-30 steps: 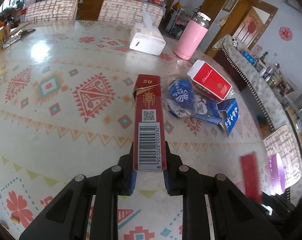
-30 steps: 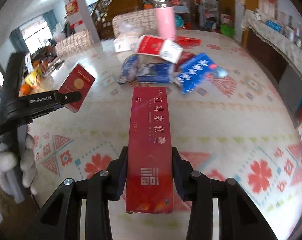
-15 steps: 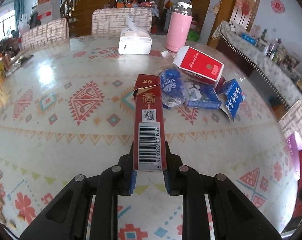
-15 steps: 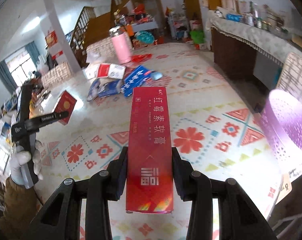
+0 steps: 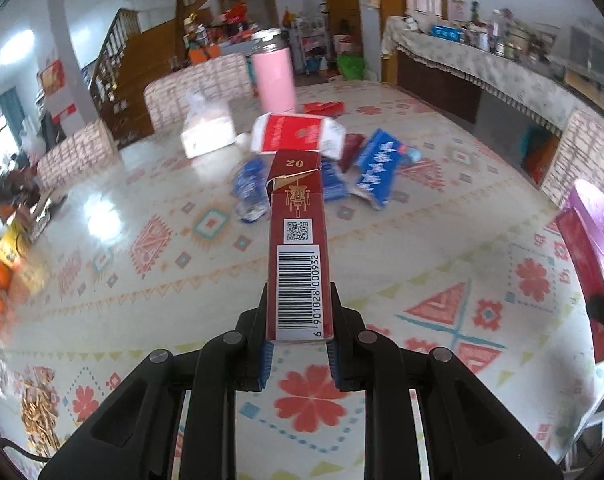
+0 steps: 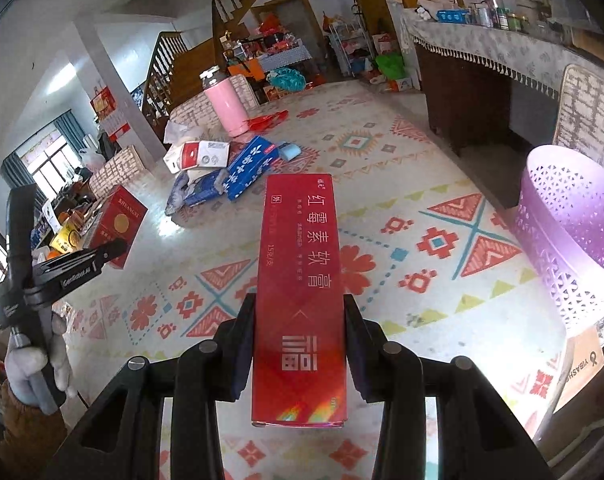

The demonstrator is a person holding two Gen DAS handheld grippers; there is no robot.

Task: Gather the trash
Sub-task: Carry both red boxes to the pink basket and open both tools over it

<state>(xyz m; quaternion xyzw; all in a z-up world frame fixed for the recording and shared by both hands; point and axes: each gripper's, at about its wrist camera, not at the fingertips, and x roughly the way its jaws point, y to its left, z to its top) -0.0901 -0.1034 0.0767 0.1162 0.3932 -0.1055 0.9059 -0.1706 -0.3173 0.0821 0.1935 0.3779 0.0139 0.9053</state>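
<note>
My left gripper (image 5: 298,298) is shut on a dark red cigarette box (image 5: 298,240) with a barcode, held above the patterned table (image 5: 162,240). My right gripper (image 6: 299,306) is shut on a long red carton (image 6: 300,276) with white characters. A purple lattice basket (image 6: 573,232) stands just right of it, past the table edge. In the right wrist view the left gripper (image 6: 116,247) shows at the left with its red box (image 6: 120,222), held by a gloved hand (image 6: 34,368). A pile of red-and-white and blue packaging (image 5: 333,160) lies mid-table.
A pink flask (image 5: 274,76) and a white tissue pack (image 5: 208,132) stand behind the pile. Oranges and clutter (image 5: 6,264) sit at the table's left end. Chairs (image 5: 198,92) line the far side, and a draped sideboard (image 6: 501,56) runs along the right wall.
Both grippers swung right over the table with their boxes still gripped. The purple basket has come closer and larger in the right wrist view. The left view has rolled level.
</note>
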